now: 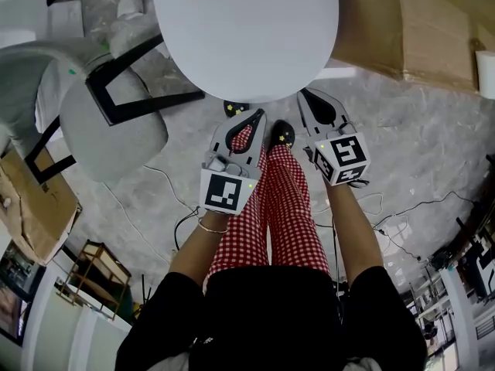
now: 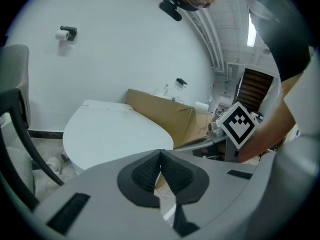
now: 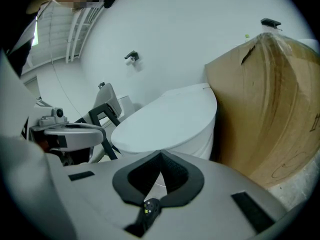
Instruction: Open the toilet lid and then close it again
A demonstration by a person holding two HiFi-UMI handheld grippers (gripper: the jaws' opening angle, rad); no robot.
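Note:
The white toilet lid [image 1: 244,29] lies flat and closed, filling the top centre of the head view; it also shows as the toilet lid [image 2: 112,131] and the toilet lid [image 3: 167,121]. My left gripper [image 1: 257,114] hovers just below the lid's front edge, jaws shut with nothing between them. My right gripper [image 1: 303,97] is beside it to the right, close to the lid's rim, also shut and empty. In the gripper views the left gripper [image 2: 160,154] and right gripper [image 3: 160,156] tips meet.
A grey chair with black frame [image 1: 108,107] stands left of the toilet. A large cardboard box [image 1: 418,22] sits to its right. Cables [image 1: 402,222] trail over the grey floor. The person's red checked trousers [image 1: 282,207] are below the grippers.

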